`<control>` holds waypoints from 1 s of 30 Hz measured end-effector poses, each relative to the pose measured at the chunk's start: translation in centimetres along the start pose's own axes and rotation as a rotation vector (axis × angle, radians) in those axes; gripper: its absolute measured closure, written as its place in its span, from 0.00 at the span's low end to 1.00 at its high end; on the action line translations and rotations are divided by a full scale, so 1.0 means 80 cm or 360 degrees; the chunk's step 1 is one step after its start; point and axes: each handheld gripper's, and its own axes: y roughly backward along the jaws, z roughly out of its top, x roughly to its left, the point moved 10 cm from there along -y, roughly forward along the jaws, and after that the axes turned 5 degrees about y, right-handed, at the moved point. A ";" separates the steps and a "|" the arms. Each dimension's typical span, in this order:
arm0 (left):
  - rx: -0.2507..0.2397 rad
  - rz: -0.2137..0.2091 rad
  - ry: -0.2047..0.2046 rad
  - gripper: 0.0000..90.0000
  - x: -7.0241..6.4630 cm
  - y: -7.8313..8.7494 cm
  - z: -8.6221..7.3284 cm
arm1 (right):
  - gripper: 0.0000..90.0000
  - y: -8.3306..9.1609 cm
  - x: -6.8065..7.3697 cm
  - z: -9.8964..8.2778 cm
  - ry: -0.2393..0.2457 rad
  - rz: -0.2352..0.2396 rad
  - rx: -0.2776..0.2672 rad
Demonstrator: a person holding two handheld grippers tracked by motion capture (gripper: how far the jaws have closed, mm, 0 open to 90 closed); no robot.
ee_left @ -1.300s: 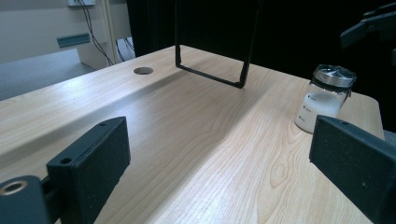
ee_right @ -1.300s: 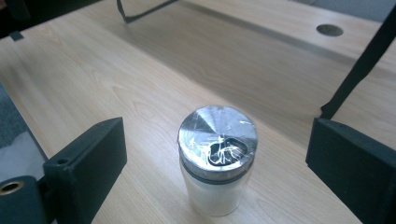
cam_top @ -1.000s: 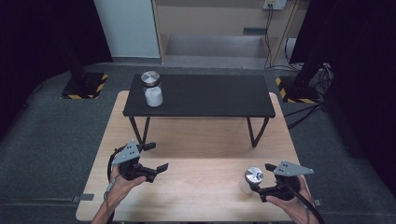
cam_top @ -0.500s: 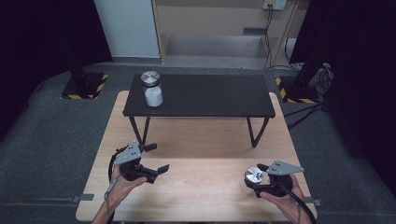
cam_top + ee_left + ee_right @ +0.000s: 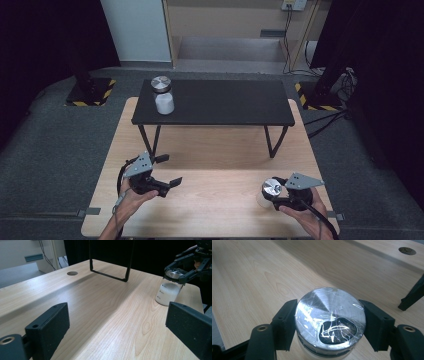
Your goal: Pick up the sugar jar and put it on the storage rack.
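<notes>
My right gripper (image 5: 274, 192), at the near right corner of the wooden worktop (image 5: 210, 150), has just been closing and now clamps the metal-lidded jar (image 5: 270, 192). In the right gripper view the two black pads (image 5: 287, 323) press on opposite sides of the silver lid (image 5: 330, 320), with the jar's white body just showing beneath. The jar stands upright on the worktop, its long axis vertical and the lid facing up; the left gripper view shows its milky lower half (image 5: 167, 293) resting on the wood.

My left gripper (image 5: 160, 172), at the near left of the worktop, has its jaws spread wide with only bare wood between them, touching no object. It points across the worktop toward the jar, well apart from it.

Farther off, a low black table (image 5: 215, 102) stands on the worktop's far half. On its left end stands a second jar (image 5: 163, 95), also upright, silver lid up.
</notes>
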 end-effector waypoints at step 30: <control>-0.0010 0.0002 0.0021 0.04 0.000 0.002 -0.003 | 0.39 0.052 -0.011 0.136 0.0108 0.0090 -0.0225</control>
